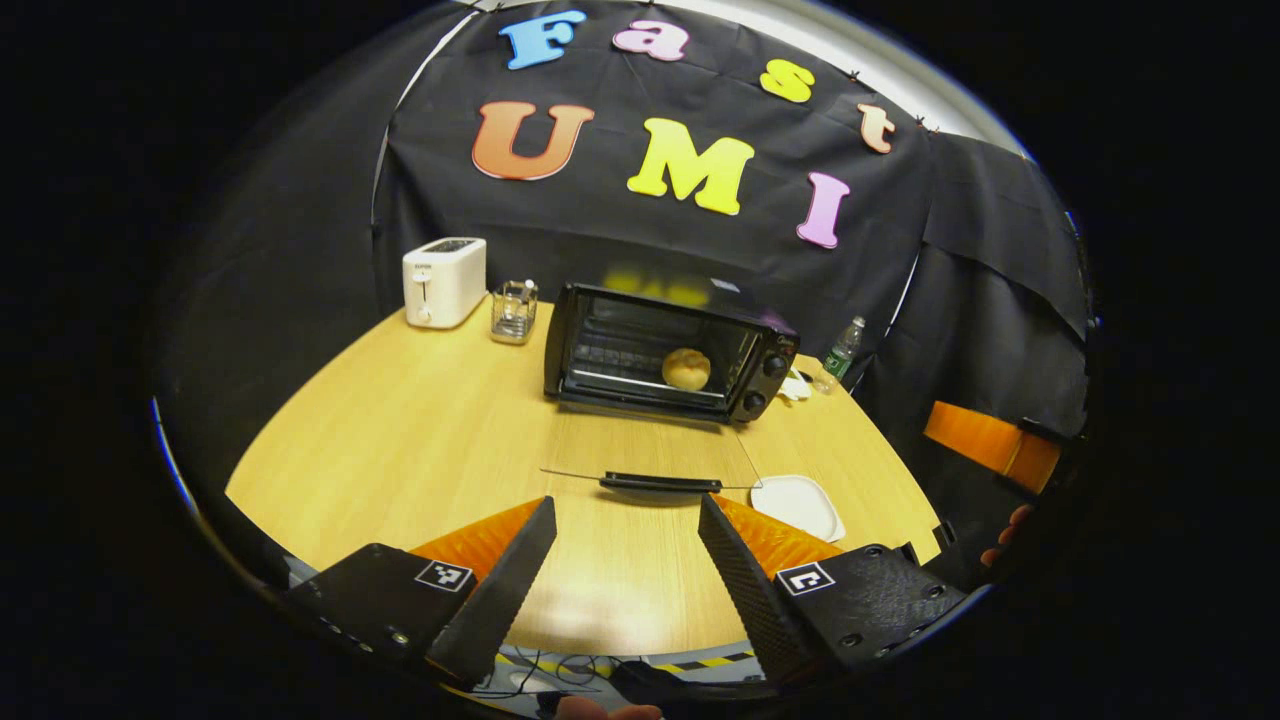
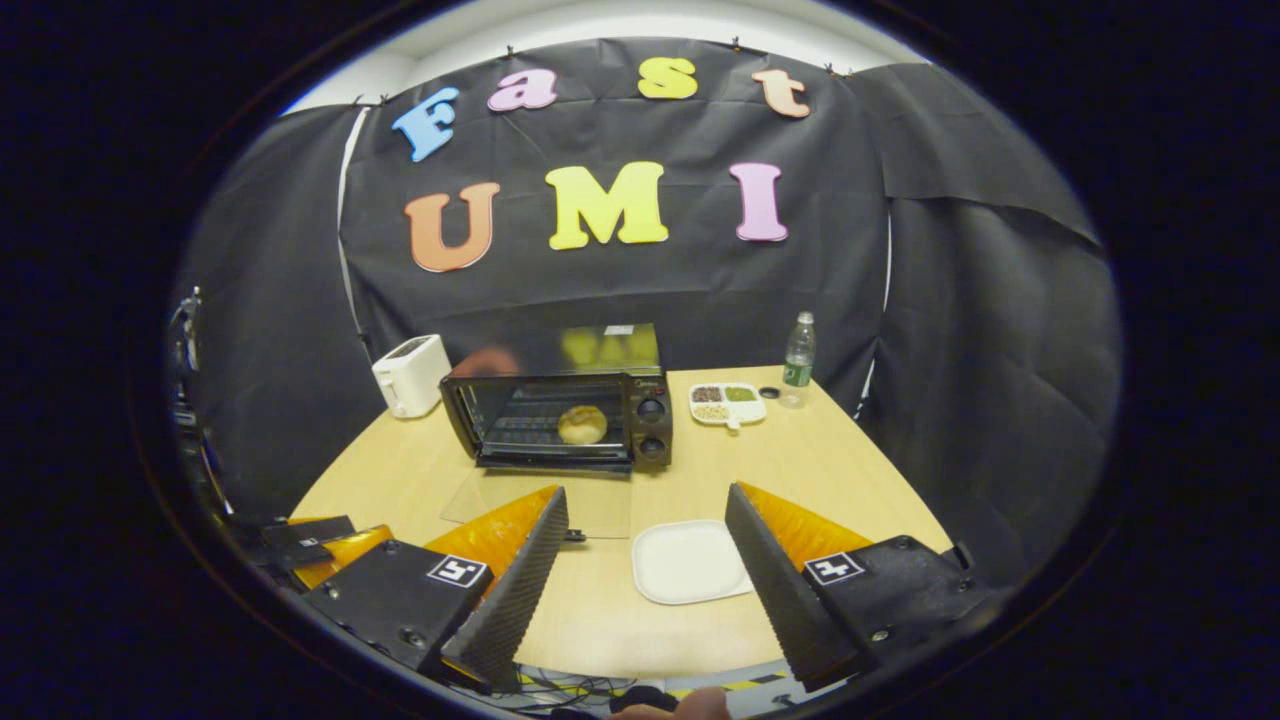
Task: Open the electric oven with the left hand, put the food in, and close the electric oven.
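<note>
- One electric oven (image 1: 668,352) stands near the far edge of the wooden table (image 1: 420,440); its housing is black, with two round knobs (image 1: 765,383) stacked on its right end.
- The glass door (image 1: 650,455) lies folded down flat toward the near edge, its dark handle (image 1: 660,483) at the front lip.
- One round, golden-brown bun (image 1: 686,369) sits on the rack inside the open cavity.
- The left gripper (image 1: 625,520) has its fingers spread wide and holds nothing; it hangs over the near edge, in line with the door handle.
- The right gripper (image 2: 645,505) is likewise spread and empty, above the white plate (image 2: 690,562) near the near edge.
- In the right gripper view, the door glass is nearly transparent and hard to trace.
- A toaster (image 1: 444,281) stands at the far left corner.
</note>
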`<state>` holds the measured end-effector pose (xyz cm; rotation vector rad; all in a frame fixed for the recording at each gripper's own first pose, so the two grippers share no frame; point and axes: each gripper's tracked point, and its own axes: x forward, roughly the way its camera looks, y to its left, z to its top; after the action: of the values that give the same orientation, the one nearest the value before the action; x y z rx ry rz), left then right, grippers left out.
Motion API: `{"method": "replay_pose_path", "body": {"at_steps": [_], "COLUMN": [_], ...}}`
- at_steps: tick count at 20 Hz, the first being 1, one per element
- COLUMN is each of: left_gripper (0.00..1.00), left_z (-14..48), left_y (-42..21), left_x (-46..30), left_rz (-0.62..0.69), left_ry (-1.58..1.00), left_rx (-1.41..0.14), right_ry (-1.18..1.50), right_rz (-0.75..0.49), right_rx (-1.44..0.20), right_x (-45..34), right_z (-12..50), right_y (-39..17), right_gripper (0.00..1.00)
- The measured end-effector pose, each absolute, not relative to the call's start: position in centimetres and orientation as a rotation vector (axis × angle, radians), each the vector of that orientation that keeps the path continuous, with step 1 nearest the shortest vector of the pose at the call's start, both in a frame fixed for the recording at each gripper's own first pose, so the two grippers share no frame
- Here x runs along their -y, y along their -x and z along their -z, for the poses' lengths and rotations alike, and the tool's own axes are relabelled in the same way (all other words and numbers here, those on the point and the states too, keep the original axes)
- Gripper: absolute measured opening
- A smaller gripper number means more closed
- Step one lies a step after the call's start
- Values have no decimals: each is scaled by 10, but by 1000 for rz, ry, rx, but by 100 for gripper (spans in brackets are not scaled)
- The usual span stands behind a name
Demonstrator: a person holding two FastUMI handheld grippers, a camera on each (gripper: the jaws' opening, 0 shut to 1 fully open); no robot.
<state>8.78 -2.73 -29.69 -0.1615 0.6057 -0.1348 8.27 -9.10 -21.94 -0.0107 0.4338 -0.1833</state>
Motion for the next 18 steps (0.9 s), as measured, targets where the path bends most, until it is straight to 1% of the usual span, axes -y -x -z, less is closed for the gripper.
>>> {"method": "replay_pose_path", "body": {"at_steps": [8,11,16,18], "left_gripper": [95,95,95,95], "left_z": [399,420,451,453], "left_y": [-132,-143,-159,-163], "left_x": [65,73,75,73], "left_rz": [140,139,113,98], "left_ry": [116,83,78,68], "left_rx": [-734,-764,-814,-825], "right_ry": [61,52,10,1], "right_rz": [220,228,198,192], "right_rx": [-498,-517,-544,-547], "right_x": [140,154,159,163], "right_z": [226,228,233,234], "right_y": [-66,-70,-86,-93], "right_gripper": [97,97,97,97]}}
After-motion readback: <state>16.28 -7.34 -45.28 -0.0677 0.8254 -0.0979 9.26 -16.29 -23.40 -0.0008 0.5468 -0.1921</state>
